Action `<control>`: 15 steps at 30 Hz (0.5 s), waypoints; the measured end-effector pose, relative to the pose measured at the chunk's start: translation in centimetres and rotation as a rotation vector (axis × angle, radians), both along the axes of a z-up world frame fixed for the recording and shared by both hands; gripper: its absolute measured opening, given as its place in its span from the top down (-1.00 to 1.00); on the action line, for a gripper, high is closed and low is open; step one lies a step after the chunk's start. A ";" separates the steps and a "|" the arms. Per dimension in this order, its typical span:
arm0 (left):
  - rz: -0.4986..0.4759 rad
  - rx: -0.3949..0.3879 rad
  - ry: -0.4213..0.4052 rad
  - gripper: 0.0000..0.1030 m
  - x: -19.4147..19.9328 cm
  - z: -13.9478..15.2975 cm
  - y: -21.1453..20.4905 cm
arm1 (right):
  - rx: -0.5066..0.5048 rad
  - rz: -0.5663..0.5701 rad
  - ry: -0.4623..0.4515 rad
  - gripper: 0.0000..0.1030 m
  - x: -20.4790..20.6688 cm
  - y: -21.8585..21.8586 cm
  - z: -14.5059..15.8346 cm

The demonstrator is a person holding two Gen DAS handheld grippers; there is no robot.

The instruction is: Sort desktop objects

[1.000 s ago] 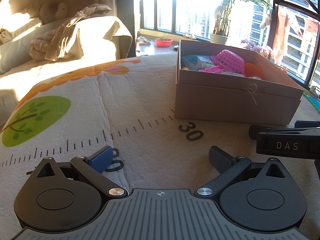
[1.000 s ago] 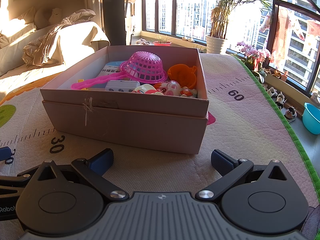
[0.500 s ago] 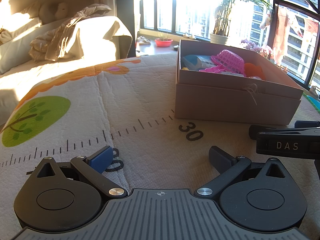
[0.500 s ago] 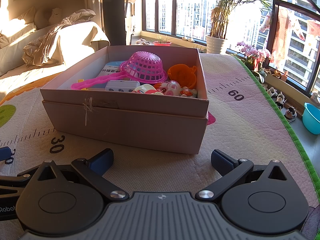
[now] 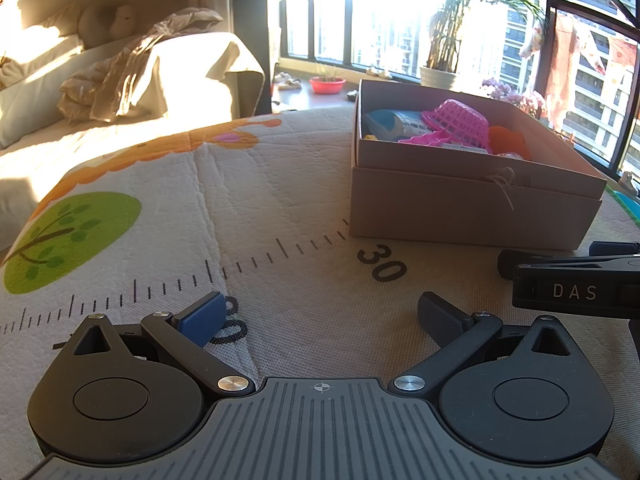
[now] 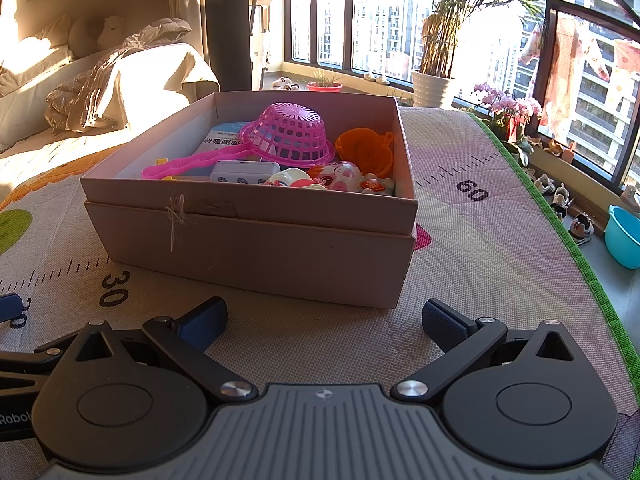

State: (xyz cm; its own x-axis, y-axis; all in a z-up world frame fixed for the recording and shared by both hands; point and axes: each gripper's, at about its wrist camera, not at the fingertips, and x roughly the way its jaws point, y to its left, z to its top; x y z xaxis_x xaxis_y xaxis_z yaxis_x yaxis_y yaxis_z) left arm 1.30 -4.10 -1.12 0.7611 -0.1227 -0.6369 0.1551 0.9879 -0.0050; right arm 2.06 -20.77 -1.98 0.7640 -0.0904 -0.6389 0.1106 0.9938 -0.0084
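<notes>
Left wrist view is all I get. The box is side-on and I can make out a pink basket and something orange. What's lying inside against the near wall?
Observer: The right wrist view looks down into the box. A pig toy lies by the near wall, with a white button unit to its left.
Operator: I only see the right hand-held gripper side-on. Is it holding anything?
Observer: No. The right hand-held gripper is open with nothing between its fingers, and it sits short of the box's near wall.
</notes>
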 end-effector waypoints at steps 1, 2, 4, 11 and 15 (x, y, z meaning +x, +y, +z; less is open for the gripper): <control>0.000 0.000 0.000 -1.00 0.0 0.0 0.0 | 0.000 0.000 0.000 -1.00 0.0 0.0 0.0; 0.000 0.000 0.000 -1.00 0.0 0.0 0.0 | 0.000 0.000 0.000 -1.00 0.0 0.0 0.0; 0.000 0.000 0.000 -1.00 0.0 0.0 0.0 | 0.000 0.000 0.000 -1.00 0.0 0.0 0.0; 0.000 0.000 0.000 -1.00 0.0 0.0 0.0 | 0.000 0.000 0.000 -1.00 0.0 0.0 0.0; 0.000 0.000 0.000 -1.00 0.0 0.0 0.0 | 0.000 0.000 0.000 -1.00 0.1 0.1 0.0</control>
State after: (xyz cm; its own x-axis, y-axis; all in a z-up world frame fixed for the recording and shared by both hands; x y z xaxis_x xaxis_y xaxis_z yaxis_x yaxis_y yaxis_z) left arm 1.29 -4.10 -1.12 0.7611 -0.1228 -0.6369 0.1552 0.9879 -0.0050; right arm 2.12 -20.68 -1.97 0.7641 -0.0904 -0.6388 0.1106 0.9938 -0.0083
